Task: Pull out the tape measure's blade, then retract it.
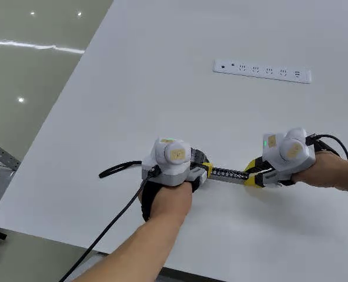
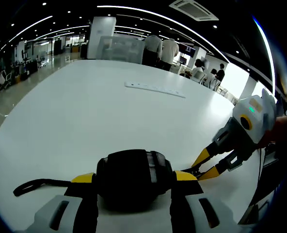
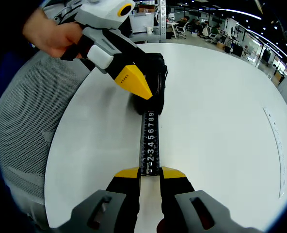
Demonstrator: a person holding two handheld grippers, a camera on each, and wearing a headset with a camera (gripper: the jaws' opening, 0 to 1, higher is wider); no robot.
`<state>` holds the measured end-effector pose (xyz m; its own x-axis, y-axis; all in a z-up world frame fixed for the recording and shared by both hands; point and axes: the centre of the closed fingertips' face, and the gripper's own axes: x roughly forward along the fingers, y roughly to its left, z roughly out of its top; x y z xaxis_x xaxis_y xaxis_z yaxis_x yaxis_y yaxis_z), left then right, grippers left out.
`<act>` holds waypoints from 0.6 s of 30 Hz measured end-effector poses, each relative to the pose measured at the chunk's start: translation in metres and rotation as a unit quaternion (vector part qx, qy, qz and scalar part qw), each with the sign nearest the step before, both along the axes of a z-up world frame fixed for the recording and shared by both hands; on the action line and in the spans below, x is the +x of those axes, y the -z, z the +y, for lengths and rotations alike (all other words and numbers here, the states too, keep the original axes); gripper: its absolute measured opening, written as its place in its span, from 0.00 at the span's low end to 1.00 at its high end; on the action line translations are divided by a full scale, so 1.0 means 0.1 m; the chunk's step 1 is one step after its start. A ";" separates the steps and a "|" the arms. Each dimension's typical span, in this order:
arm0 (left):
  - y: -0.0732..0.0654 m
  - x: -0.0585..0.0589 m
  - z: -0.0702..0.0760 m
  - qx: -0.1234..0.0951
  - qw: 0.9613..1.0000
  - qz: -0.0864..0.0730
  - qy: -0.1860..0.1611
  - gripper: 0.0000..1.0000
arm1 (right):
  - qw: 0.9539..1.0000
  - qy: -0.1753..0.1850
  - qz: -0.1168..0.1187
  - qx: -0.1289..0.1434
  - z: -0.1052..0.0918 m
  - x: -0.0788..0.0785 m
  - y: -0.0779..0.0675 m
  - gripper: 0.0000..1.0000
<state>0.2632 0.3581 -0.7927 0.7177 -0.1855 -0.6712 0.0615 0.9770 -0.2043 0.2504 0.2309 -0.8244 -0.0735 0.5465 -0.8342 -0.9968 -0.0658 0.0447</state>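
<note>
A black tape measure case (image 2: 134,177) sits on the white table, clamped between the yellow-tipped jaws of my left gripper (image 2: 134,182); its black wrist strap (image 2: 37,187) trails off to the left. A short length of black blade (image 3: 150,141) with white numbers runs out from the case (image 3: 153,73) to my right gripper (image 3: 150,172), which is shut on the blade's end. In the head view the left gripper (image 1: 198,169) holds the case (image 1: 197,160) and the right gripper (image 1: 251,175) pinches the blade (image 1: 228,174) a hand's width to the right.
A white power strip (image 1: 262,70) lies on the table (image 1: 162,76) far behind the grippers. Black cables trail from both grippers toward the near table edge. A grey mesh chair back (image 3: 32,126) stands beside the table. Several people stand beyond the far end.
</note>
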 end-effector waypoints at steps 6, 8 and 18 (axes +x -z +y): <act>0.00 0.00 0.00 0.000 1.000 0.000 0.001 0.56 | 1.000 0.003 -0.001 0.006 0.08 0.01 0.00 0.12; 0.00 0.00 0.00 0.000 1.000 0.001 0.002 0.56 | 1.000 0.004 -0.001 0.009 0.11 0.00 0.01 0.12; 0.00 0.00 0.00 0.000 1.000 0.003 0.003 0.56 | 1.000 0.009 -0.006 0.015 0.22 -0.01 0.02 0.12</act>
